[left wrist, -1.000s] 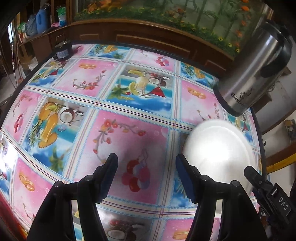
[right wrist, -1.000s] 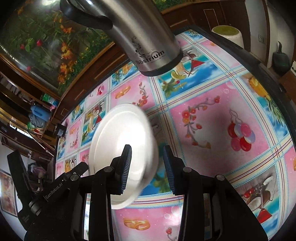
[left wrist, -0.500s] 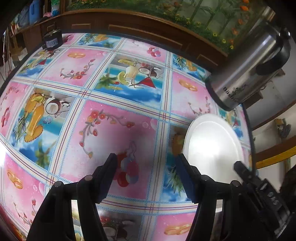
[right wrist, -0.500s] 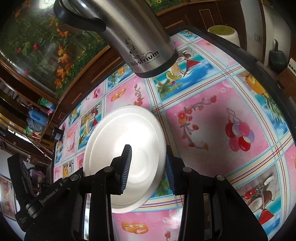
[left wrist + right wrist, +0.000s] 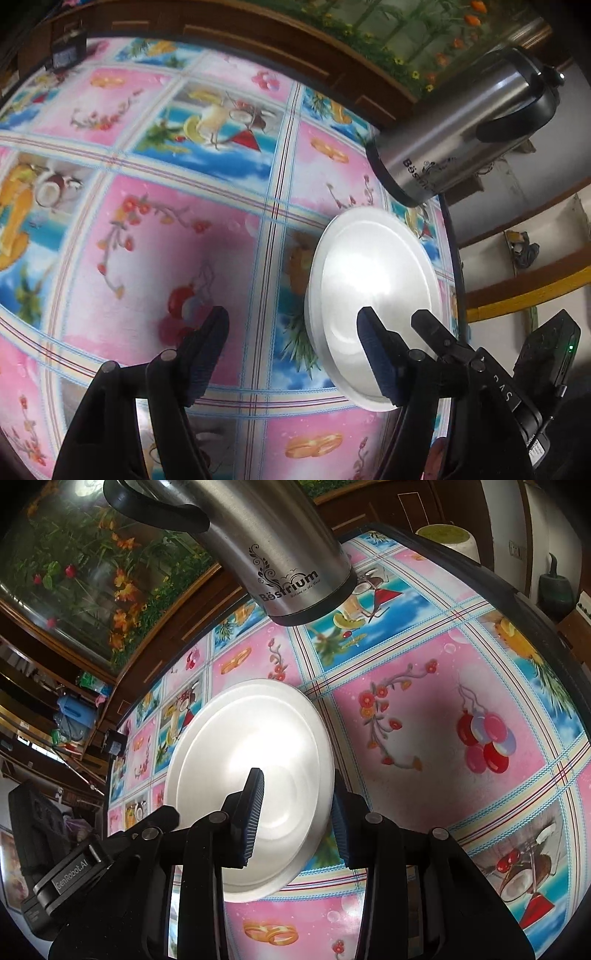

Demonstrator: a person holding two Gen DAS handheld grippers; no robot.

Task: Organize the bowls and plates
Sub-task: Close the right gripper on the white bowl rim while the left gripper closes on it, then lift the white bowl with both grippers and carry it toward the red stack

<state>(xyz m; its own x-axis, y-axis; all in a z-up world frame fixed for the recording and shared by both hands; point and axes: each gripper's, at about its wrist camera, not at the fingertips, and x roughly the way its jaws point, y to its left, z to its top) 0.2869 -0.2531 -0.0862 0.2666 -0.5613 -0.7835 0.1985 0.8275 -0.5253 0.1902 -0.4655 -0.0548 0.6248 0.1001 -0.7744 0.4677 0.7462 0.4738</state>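
Observation:
A white plate [image 5: 236, 753] lies on the patterned tablecloth near the table's right edge. In the left wrist view the plate [image 5: 373, 266] seems to rest on a second white dish with a thick side wall. My right gripper [image 5: 297, 779] straddles the plate's near right rim, one pad over the inside and one outside. A gap shows at the inner pad, so it is open. My left gripper [image 5: 291, 314] is to the left of the plate. Its jaws are opening, with only tablecloth between them.
A steel thermos jug [image 5: 280, 550] with a black handle stands just beyond the plate, and the jug [image 5: 454, 140] is near the table's rim. A small dark box [image 5: 68, 51] sits at the far left corner. A wooden cabinet with a flower picture runs behind the table.
The plate was blurred and tilted a second ago; now it lies still and flat. The left gripper has turned toward the plate and its jaws stand wider. The right gripper has not moved.

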